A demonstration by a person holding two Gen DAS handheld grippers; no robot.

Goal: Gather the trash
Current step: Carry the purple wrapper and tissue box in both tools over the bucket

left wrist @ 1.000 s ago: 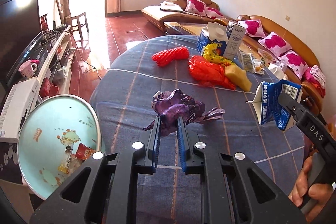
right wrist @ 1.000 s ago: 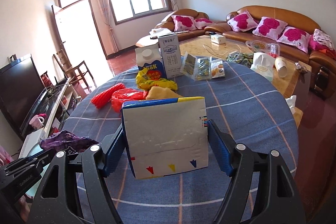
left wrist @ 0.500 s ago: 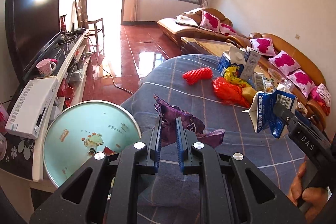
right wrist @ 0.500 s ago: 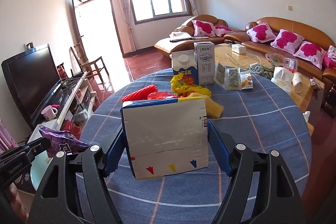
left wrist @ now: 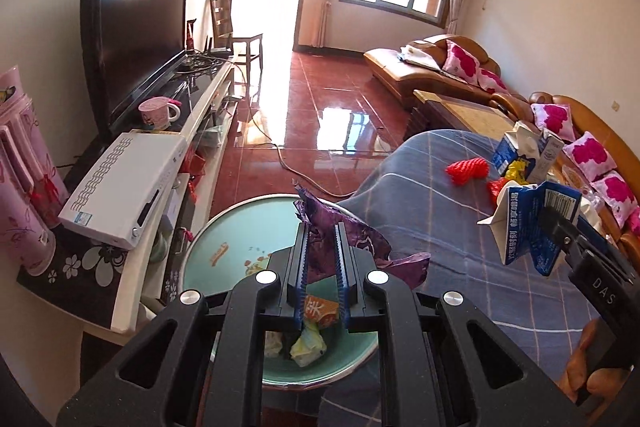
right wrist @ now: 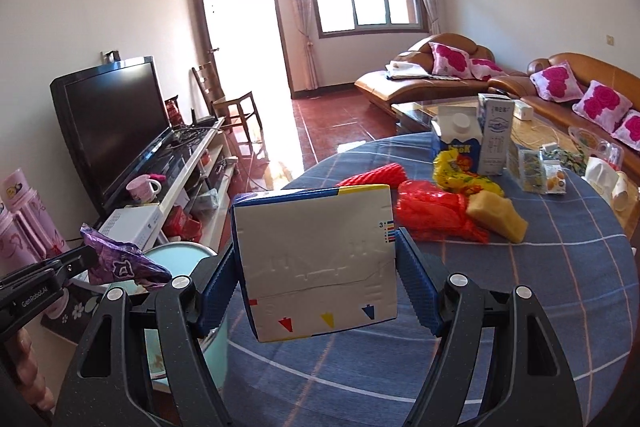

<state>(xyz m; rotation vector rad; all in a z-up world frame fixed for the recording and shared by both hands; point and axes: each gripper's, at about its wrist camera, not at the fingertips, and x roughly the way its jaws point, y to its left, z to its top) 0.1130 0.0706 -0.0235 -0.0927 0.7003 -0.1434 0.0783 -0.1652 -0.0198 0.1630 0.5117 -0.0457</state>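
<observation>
The left gripper [left wrist: 323, 255] had its jaws nearly pressed together on a crumpled purple wrapper [left wrist: 352, 239], which hung above the open mouth of the pale green bin [left wrist: 236, 231] standing beside the table [left wrist: 424, 215]. The right gripper [right wrist: 316, 263] held its jaws spread wide around a milk carton [right wrist: 320, 259], its pads pressing the two side walls, the carton raised over the table's blue checked cloth. The wrapper looked thin, light and limp, likely to cling or flutter rather than drop cleanly; a pinch anywhere on its bunched middle would serve. The carton seemed empty and light, stiff enough to be taken across its flat sides but apt to buckle under a hard squeeze. Left on the table were two upright cartons [right wrist: 476, 143], one red foam net [right wrist: 376, 177], one red plastic bag [right wrist: 434, 211], one yellow wrapper [right wrist: 460, 175], one yellow sponge-like block [right wrist: 496, 215] and a few small snack packets [right wrist: 536, 167] too crowded to count surely. The soft bags would crush and slip, so a grip on a gathered fold seemed best. The bin already held several scraps [left wrist: 308, 339], perhaps three.
</observation>
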